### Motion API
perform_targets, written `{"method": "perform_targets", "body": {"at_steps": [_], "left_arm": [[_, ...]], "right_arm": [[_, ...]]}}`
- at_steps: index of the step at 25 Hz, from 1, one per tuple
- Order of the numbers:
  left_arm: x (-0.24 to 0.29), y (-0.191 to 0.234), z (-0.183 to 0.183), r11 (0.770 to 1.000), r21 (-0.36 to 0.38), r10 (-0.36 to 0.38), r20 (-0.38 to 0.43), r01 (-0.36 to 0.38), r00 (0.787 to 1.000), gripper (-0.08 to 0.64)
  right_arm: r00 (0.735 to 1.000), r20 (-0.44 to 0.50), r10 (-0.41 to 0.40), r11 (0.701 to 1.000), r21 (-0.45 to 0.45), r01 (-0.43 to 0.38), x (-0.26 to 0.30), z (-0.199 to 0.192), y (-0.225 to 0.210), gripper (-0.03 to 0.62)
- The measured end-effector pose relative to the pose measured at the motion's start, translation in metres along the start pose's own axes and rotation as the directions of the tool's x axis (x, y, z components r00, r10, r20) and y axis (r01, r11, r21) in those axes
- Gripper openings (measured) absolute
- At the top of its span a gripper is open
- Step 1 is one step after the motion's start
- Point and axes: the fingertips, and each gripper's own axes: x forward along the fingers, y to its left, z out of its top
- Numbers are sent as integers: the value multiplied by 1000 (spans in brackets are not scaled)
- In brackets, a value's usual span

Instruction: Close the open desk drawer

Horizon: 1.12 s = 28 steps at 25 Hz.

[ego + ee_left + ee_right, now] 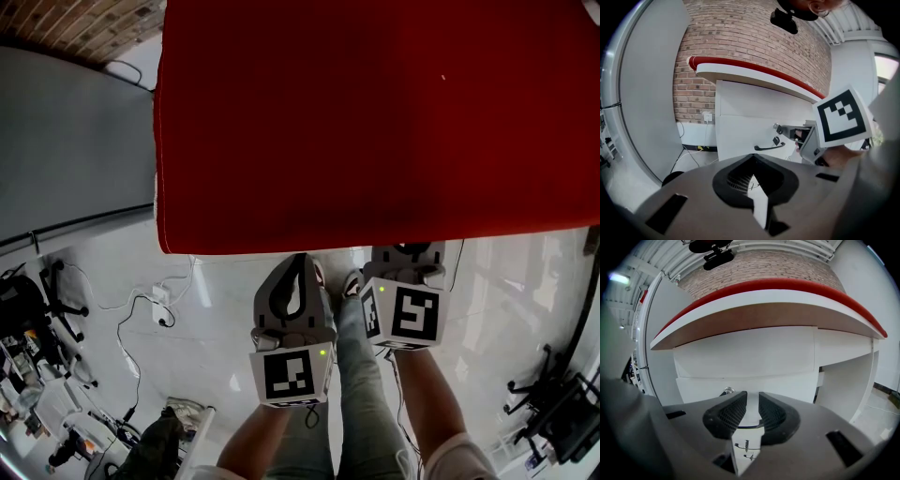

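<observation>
Right gripper (750, 401), jaws slightly parted and empty, aimed close at white drawer (787, 385) beneath red desk top (375, 122), apparently to push it shut; left gripper (751, 161) clenched on nothing, idle alongside.

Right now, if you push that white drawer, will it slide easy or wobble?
It will probably slide straight in, not wobble: the drawer has a flat, stiff-looking front set in the desk. It may feel a bit heavy, since the front is wide. The thin black handle looks rigid, so it shouldn't bend when pushed.
</observation>
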Motion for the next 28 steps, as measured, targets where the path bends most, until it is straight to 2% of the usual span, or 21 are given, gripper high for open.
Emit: {"method": "perform_targets", "body": {"at_steps": [28], "left_arm": [[-12,0,7,1000,5,-5,16,5,1000,5]], "right_arm": [[999,-20,43,999,3,-43,-6,-4,-2,77]]}}
